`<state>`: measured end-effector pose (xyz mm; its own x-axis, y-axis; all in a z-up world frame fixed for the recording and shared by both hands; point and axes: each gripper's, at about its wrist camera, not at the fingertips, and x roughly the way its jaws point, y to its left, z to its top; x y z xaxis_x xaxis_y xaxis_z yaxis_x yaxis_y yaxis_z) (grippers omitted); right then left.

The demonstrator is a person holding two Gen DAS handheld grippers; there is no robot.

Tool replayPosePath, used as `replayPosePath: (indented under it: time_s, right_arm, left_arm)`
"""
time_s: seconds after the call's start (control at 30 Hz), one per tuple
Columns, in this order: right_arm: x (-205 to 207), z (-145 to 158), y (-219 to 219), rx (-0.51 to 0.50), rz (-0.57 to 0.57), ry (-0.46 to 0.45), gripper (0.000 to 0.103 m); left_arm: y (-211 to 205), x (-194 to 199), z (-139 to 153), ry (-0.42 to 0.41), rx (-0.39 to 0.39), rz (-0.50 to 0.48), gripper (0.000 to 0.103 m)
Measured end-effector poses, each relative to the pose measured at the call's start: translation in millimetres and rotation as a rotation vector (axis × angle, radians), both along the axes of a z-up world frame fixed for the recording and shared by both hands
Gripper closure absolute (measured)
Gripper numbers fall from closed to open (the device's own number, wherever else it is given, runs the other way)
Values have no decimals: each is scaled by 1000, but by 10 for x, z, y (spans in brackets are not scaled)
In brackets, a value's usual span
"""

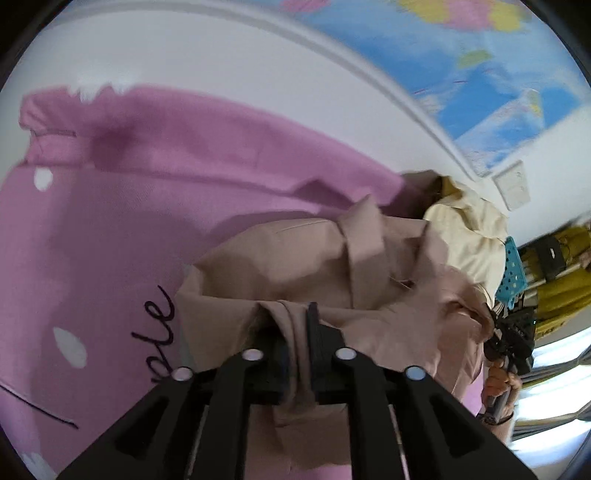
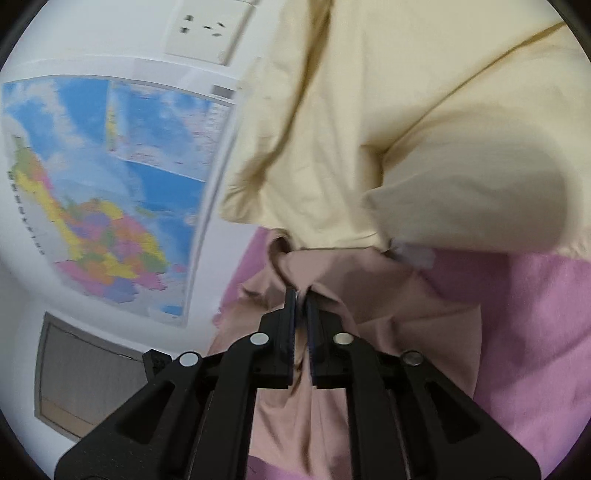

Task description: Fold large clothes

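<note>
- Left wrist view: the left gripper (image 1: 295, 325), black with two fingers, is clamped on a bunched fold of the beige woven-cloth garment (image 1: 332, 266); the cloth fills the narrow gap between the pads and spills out below them.
- The beige garment lies crumpled on a pink bedsheet with white spots and black handwriting (image 1: 110, 221), which spreads to the left of the garment and under it.
- Beyond the garment, on its right, rests a pale yellow cloth garment (image 1: 469, 229); a turquoise perforated plastic piece (image 1: 511, 273) stands just right of that.
- At the garment's right edge the right gripper (image 1: 511, 339) appears dark and blurred, with a person's hand (image 1: 498, 382) on its handle below.
- A white wall (image 1: 258, 55) rises behind the bedsheet, bearing a blue map poster (image 1: 480, 74).
- Right wrist view: the right gripper (image 2: 301, 299) pinches a thin gathered ridge of the beige garment (image 2: 369, 295) between nearly closed pads; the cloth fans out from the tips.
- The pale yellow garment (image 2: 406, 129) hangs over the beige garment from above, touching it.
- The pink bedsheet (image 2: 535, 332) shows right of the beige garment.
- Left of the garment stand the map poster (image 2: 110, 184) and, above it, a white wall socket (image 2: 207, 29).
</note>
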<state>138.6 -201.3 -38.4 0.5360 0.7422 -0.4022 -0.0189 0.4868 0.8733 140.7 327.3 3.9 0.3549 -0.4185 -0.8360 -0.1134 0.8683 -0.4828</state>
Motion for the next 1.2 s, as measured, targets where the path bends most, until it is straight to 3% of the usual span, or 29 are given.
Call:
replayPosePath:
  time_s: [0.07, 0.1, 0.17, 0.23, 0.33, 0.4, 0.47, 0.57, 0.6, 0.63, 0.67, 0.7, 0.73, 0.77, 0.93, 1.0, 1.07, 1.13, 1.2]
  right_arm:
    - [8, 40, -20, -42, -27, -23, 93]
    - [-6, 79, -21, -50, -26, -38, 82]
    - [-89, 222, 17, -104, -18, -92, 71]
    - [-229, 413, 106, -194, 29, -180, 63]
    - [-460, 646, 383, -390, 110, -322, 42]
    - [-512, 685, 648, -550, 171, -367, 28]
    - [-459, 627, 928, -719, 207, -386, 27]
    - [-290, 482, 1102, -886, 192, -357, 27]
    - [-208, 420, 1145, -905, 204, -345, 28]
    - [-148, 368, 1155, -918, 211, -330, 32]
    - [-116, 335, 1155, -927, 215, -319, 54]
    - [-64, 293, 1161, -946, 232, -299, 81]
    - [-38, 277, 1142, -953, 242, -290, 90]
    - [-44, 310, 1133, -942, 243, -296, 97]
    - [-43, 685, 687, -690, 122, -343, 101]
    - [45, 692, 467, -582, 50, -306, 101]
    - [192, 543, 421, -577, 31, -238, 101]
    - [302, 364, 453, -579, 41, -165, 101]
    - [354, 197, 476, -579, 42, -118, 100]
  left_arm:
    - [71, 23, -29, -3, -23, 27, 83]
    - [94, 15, -4, -15, -36, 26, 75]
    - [138, -88, 118, -78, -55, 19, 63]
    - [114, -249, 281, -159, -20, -9, 47]
    - [-33, -531, 500, -268, 62, -96, 33]
    - [-221, -632, 549, -298, 145, -160, 31]
    - [-361, -617, 489, -281, 221, -187, 31]
    - [-552, -423, 240, -191, 284, -218, 33]
    - [-587, -366, 172, -171, 298, -224, 37]
    - [-610, -325, 121, -160, 318, -227, 51]
    - [-624, -274, 66, -143, 338, -222, 61]
    - [-617, -225, 21, -121, 340, -218, 78]
    - [-582, -182, 1, -109, 325, -209, 97]
    - [-518, -136, 18, -113, 296, -189, 99]
    - [-168, 73, 242, -130, 168, -61, 99]
    - [-70, 183, 251, -108, 175, -14, 98]
    - [-10, 326, 135, -56, 208, 37, 91]
    - [84, 448, -49, 11, 256, 108, 66]
    - [165, 525, -230, 57, 246, 140, 62]
